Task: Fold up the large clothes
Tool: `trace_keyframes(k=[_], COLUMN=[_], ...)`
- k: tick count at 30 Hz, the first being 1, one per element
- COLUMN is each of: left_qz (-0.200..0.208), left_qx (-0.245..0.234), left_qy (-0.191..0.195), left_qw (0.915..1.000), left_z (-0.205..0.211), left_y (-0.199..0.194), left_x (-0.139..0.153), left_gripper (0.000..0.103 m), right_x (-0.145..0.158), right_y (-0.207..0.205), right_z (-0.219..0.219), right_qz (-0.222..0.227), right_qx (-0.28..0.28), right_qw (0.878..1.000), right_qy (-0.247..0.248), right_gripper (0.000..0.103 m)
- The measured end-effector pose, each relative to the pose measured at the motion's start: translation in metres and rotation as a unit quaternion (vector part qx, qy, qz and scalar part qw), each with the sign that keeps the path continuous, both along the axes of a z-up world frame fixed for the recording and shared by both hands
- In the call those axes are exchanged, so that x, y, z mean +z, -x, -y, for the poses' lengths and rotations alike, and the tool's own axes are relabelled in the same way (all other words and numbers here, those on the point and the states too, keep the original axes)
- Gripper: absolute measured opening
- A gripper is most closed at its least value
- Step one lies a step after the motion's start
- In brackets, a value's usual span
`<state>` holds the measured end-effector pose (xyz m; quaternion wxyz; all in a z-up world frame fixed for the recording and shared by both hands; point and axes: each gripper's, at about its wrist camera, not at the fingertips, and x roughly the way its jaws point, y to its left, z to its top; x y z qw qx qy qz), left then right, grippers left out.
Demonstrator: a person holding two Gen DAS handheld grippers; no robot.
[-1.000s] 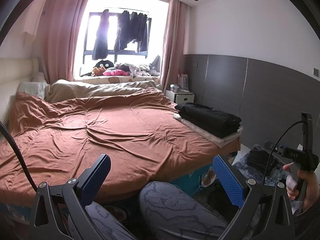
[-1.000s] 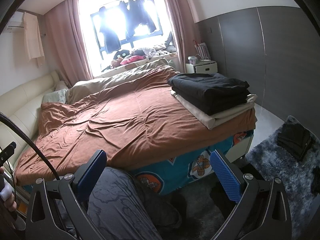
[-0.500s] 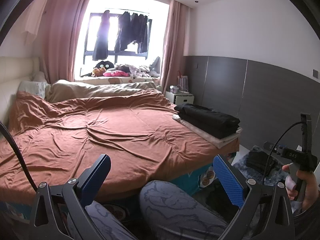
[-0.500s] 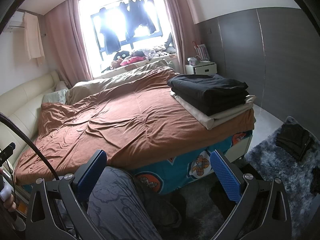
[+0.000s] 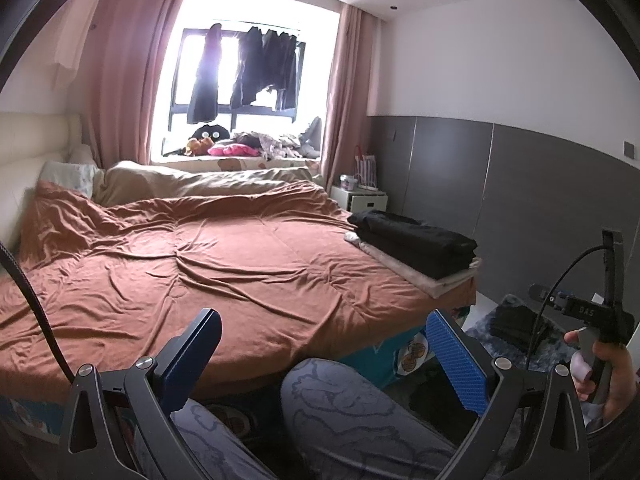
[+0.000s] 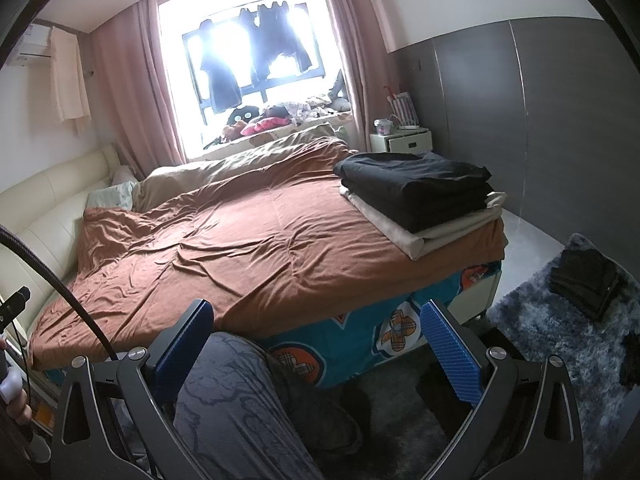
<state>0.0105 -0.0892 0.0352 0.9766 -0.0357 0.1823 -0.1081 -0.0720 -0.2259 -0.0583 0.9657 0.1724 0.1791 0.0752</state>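
A stack of folded clothes, black ones on a cream one, lies at the bed's near right corner. A brown cover is spread over the bed. A dark folded garment lies on the grey rug. My left gripper is open and empty, held above the person's knees at the foot of the bed. My right gripper is open and empty, likewise short of the bed. The right gripper's handle shows in the left wrist view.
A shaggy grey rug covers the floor right of the bed. A white nightstand stands by the grey wall panel. Clothes hang at the window. A cream headboard runs along the left. The person's knees are below both grippers.
Both views have drifted slightly; the bed and the folded stack sit a little lower in frame. Both grippers stay open and empty.
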Motion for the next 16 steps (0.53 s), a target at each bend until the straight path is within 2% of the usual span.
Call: trace_keyframes(k=[16], left_qz=[0.007], left_qx=[0.005], left_qy=[0.002], left_qw=[1.0000], left_z=[0.002], left_y=[0.014], left_x=[0.001], left_gripper=[0.103], right_x=[0.000], right_y=[0.004], right_z=[0.003], right_qz=[0.002], right_qx=[0.001], right_qw=[1.000], right_qy=[0.000], right_gripper=[0.103])
